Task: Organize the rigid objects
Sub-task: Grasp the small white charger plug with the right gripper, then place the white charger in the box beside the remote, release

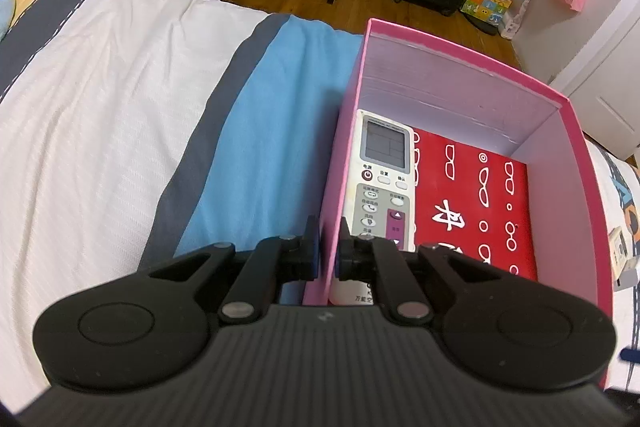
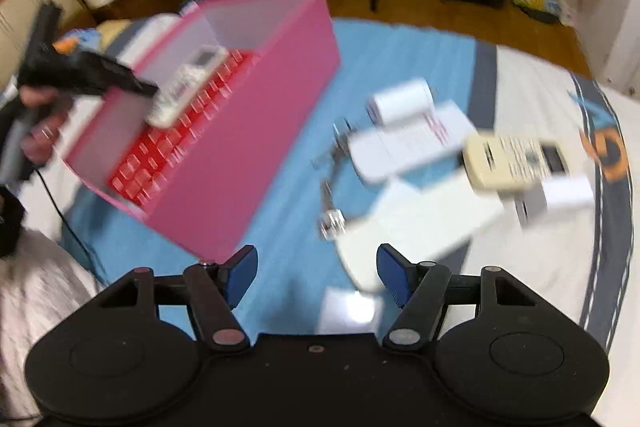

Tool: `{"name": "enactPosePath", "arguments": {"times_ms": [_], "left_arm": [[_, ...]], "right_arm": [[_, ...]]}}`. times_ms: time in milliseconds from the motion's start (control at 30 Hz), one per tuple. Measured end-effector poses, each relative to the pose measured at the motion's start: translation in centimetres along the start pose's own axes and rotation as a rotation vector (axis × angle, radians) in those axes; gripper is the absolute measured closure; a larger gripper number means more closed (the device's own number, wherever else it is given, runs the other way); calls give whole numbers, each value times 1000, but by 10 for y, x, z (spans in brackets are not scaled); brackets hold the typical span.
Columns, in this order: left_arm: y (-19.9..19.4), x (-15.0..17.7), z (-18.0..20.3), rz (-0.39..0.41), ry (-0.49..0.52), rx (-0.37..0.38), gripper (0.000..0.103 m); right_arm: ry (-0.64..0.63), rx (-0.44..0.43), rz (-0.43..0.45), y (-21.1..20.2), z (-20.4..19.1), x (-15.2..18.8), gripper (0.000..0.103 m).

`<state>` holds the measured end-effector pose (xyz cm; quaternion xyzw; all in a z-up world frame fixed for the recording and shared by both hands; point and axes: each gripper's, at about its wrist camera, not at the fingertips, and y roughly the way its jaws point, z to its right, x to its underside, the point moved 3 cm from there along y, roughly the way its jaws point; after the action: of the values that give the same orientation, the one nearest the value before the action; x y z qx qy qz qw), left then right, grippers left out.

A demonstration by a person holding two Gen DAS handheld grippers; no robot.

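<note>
1. Our left tool (image 1: 329, 253) is pinched on the near left wall of the pink box (image 1: 576, 155), one pad outside the wall and one inside.
2. The box sits on the bed (image 1: 100, 99), over the blue stripe of the cover.
3. Inside it, a white remote control (image 1: 382, 183) lies along the left wall, screen at the far end, beside a red packet printed with white spectacles (image 1: 476, 203) that covers the rest of the floor.
4. Our right tool (image 2: 316, 275) is spread wide with nothing between its blue pads, held above the blue cover.
5. The right view is blurred. In it the pink box (image 2: 248, 131) stands to the left, with the left tool (image 2: 148, 89) at its wall and a hand (image 2: 40, 119) behind it.
6. To the right on the bed lie a cream remote control (image 2: 516, 159), a small white roll (image 2: 404, 101) and several white boxes (image 2: 404, 151), close together and partly overlapping; a thin metal piece (image 2: 332, 219) lies just left of them.
</note>
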<state>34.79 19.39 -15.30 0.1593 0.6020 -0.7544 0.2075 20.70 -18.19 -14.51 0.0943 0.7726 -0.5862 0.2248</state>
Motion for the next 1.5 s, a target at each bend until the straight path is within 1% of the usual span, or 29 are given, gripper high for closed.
{"name": "enactPosePath", "arguments": {"times_ms": [67,133,200,267,300,333,367,400,433,533,633,700,733,800,867,900,933,1000,1100,1167,1233,1267,1333,1400,1500], "left_arm": [[0,0,0,1,-1,-1,97],[0,0,0,2,3,-1,97],[0,0,0,1,1,1,97],[1,0,0,0,1,1,97],[1,0,1,-1,2,2,97],[1,1,0,-2,3,3,96],[1,1,0,-2,3,4,96],[1,1,0,-3,3,5,96],[1,1,0,-4,2,7,96],[1,0,-1,-5,-1,10,96],[1,0,-1,-6,-8,11,96],[1,1,0,-4,-4,9,96],[1,1,1,-3,3,8,96],[1,1,1,-1,18,5,97],[1,1,2,-1,20,2,97],[1,1,1,-1,21,2,97],[1,1,1,-1,17,4,97],[1,0,0,-4,11,9,97],[1,0,-1,-4,10,12,97],[2,0,-1,-4,7,14,97],[2,0,-2,-3,5,18,96],[2,0,-3,-1,7,19,96],[2,1,-3,2,11,20,96],[2,1,-4,4,13,24,97],[2,1,-6,3,9,33,96]], "right_arm": [[-7,27,-37,7,2,11,32],[-55,87,-65,17,-1,17,32],[-79,113,-116,30,-4,20,32],[-54,121,-184,44,0,25,33],[-21,131,-216,51,3,27,33],[5,138,-238,57,7,29,42],[20,157,-229,58,9,29,52],[23,161,-219,57,10,29,54],[27,160,-210,53,11,28,54],[96,141,-185,42,16,29,54],[130,115,-143,29,15,29,54],[152,97,-96,17,13,27,54],[163,83,-67,9,6,24,54],[173,43,5,-9,-3,17,54],[159,-14,69,-25,-16,6,54],[140,-72,102,-33,-26,-1,54],[119,-129,122,-37,-35,-10,54],[78,-196,155,-45,-58,-24,54],[-11,-252,173,-40,-98,-53,54],[-18,-283,162,-23,-118,-78,54],[18,-270,144,2,-130,-104,54],[46,-253,125,20,-128,-117,54],[136,-217,66,58,-126,-143,54],[202,-165,4,90,-125,-160,54],[218,-75,-34,125,-130,-174,54]]}}
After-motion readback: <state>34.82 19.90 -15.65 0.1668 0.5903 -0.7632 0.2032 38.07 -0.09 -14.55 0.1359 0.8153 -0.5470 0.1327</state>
